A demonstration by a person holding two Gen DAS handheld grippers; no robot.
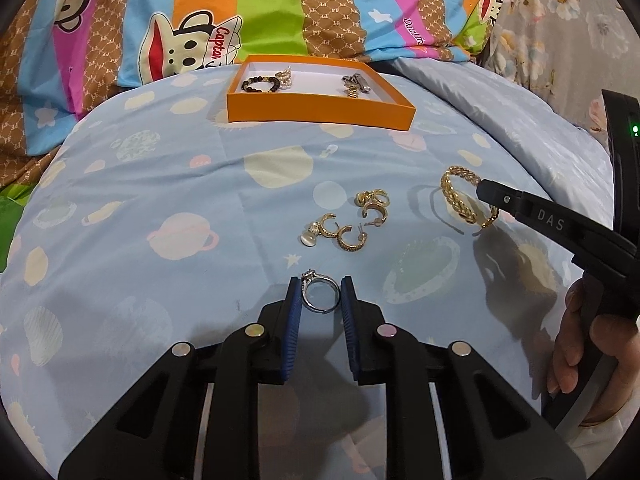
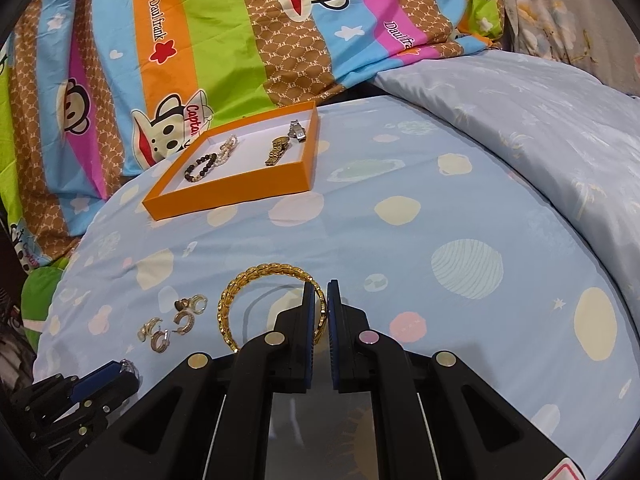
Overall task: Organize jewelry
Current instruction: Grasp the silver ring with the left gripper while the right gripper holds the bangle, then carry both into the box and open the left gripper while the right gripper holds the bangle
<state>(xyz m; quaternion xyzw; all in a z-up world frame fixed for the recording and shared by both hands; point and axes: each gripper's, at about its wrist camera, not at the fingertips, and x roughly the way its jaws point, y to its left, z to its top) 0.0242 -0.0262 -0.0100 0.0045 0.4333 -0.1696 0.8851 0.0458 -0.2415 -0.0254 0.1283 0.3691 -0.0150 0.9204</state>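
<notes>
My left gripper [image 1: 321,280] is shut on a silver ring [image 1: 310,276] with a stone; the ring stands upright between the blue pads, low over the blue bedsheet. In the right wrist view this gripper [image 2: 120,368] shows at the lower left. My right gripper [image 2: 325,284] is shut on the rim of a braided gold bracelet [image 2: 240,292], which hangs to its left. The left wrist view shows that gripper [image 1: 484,190] holding the bracelet [image 1: 454,200] just above its shadow. Several gold earrings [image 1: 348,220] lie between both grippers. An orange box [image 1: 320,114] stands farther back.
The box [image 2: 228,198] holds a dark bead bracelet [image 1: 260,82], a pearl piece and a watch [image 1: 354,84]. A striped monkey-print quilt [image 1: 200,20] lies behind it. A pale blue blanket [image 2: 540,128] is bunched at the right. A person's hand [image 1: 580,340] grips the right tool.
</notes>
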